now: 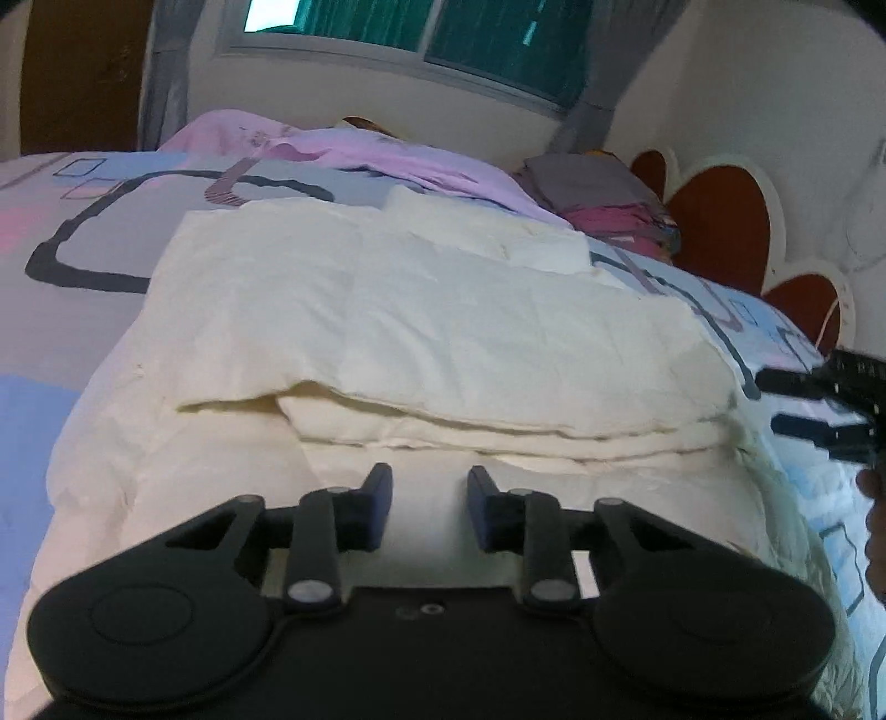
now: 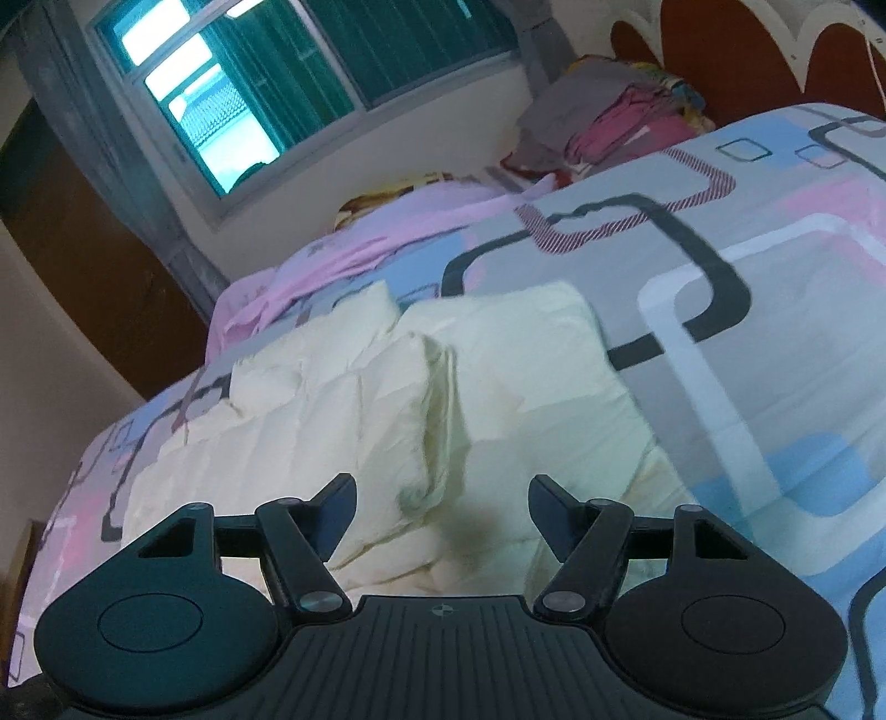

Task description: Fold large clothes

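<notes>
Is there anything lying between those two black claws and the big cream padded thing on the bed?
Nothing visible. The left gripper and the right gripper are both open right at the cream padded garment, with only its own fabric ahead. The pink bedding and the stacked clothes lie beyond it.

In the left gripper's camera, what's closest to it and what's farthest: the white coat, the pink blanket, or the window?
From the left gripper:
1. White coat, right under and ahead of the fingers.
2. Pink blanket, behind the coat on the bed.
3. Window, up on the far wall.
</notes>
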`<state>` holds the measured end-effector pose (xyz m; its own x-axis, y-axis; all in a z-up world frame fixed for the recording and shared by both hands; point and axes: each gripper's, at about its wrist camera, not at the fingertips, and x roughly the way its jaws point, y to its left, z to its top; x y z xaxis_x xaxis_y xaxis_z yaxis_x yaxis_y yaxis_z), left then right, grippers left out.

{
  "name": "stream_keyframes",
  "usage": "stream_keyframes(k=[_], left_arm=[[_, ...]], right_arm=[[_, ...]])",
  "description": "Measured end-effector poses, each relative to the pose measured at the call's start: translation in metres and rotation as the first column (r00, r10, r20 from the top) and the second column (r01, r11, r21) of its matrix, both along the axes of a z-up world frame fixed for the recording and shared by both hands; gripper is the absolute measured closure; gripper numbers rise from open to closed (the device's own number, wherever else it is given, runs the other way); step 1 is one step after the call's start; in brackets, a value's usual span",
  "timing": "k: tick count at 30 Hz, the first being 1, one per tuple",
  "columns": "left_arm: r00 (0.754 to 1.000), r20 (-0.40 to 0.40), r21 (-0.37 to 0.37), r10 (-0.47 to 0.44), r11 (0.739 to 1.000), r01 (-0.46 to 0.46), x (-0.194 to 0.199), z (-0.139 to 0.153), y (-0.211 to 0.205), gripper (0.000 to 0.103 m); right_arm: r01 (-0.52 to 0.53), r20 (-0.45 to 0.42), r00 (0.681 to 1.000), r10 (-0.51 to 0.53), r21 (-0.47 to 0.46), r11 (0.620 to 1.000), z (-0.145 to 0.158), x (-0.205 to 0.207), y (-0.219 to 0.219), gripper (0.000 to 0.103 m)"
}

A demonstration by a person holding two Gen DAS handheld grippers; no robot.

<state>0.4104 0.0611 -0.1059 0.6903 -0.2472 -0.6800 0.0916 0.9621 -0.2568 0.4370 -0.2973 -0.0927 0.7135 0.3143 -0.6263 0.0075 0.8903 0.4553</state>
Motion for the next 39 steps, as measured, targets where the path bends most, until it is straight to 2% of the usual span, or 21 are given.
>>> stream_keyframes(k=[7,14,15,17,20,23,24,26,27,31,33,38,39], left_arm=[[1.000,-0.012,0.017,-0.005,1.000,0.005,0.031,-0.015,0.007,0.091],[1.000,-0.004,0.047,-0.020,0.999,0.020,0.041,-0.016,0.013,0.091],[1.000,-0.011,0.055,-0.027,0.998,0.027,0.040,-0.016,0.013,0.091],[0.999,-0.013,0.069,-0.031,0.997,0.032,0.029,-0.013,0.017,0.091],[1.000,-0.007,0.087,-0.013,0.996,0.013,0.011,-0.009,0.030,0.091],[0.999,-0.017,0.131,0.039,0.991,-0.037,0.010,-0.013,0.044,0.091],[0.997,-0.017,0.135,0.070,0.989,-0.067,0.012,-0.015,0.049,0.091],[0.994,0.010,0.132,0.107,0.985,-0.108,0.015,-0.012,0.057,0.091],[0.993,0.017,0.153,0.115,0.981,-0.116,0.017,-0.012,0.058,0.091],[0.991,-0.012,0.128,0.132,0.983,-0.129,0.028,-0.021,0.069,0.091],[0.990,-0.020,0.111,0.137,0.985,-0.134,0.030,-0.024,0.073,0.091],[0.993,-0.036,0.137,0.113,0.985,-0.107,0.027,-0.019,0.073,0.091],[0.994,-0.036,0.140,0.103,0.985,-0.097,0.023,-0.015,0.075,0.086]], right_arm=[[0.009,-0.027,1.000,-0.010,-0.012,1.000,-0.006,0.010,0.004,0.034],[0.015,-0.047,0.999,-0.014,0.021,1.000,-0.021,0.025,0.002,0.035],[0.011,-0.053,0.999,-0.010,0.028,1.000,-0.024,0.028,0.003,0.046],[0.002,-0.062,0.998,0.001,0.048,0.999,-0.028,0.034,0.003,0.056],[-0.012,-0.058,0.998,0.015,0.060,0.998,-0.033,0.040,0.003,0.058],[-0.046,-0.047,0.998,0.049,0.064,0.997,-0.034,0.043,0.007,0.085],[-0.051,-0.041,0.998,0.054,0.056,0.997,-0.034,0.044,0.008,0.091],[-0.052,-0.003,0.999,0.052,0.041,0.998,-0.026,0.039,0.008,0.093],[-0.051,0.015,0.999,0.051,0.029,0.998,-0.021,0.037,0.008,0.094],[-0.057,0.068,0.996,0.059,-0.034,0.998,-0.004,0.023,0.004,0.094],[-0.065,0.049,0.997,0.067,-0.054,0.996,-0.009,0.023,0.001,0.094],[-0.077,-0.038,0.996,0.075,-0.063,0.995,-0.033,0.035,0.002,0.094],[-0.081,-0.036,0.996,0.079,-0.070,0.994,-0.032,0.034,0.002,0.094]])
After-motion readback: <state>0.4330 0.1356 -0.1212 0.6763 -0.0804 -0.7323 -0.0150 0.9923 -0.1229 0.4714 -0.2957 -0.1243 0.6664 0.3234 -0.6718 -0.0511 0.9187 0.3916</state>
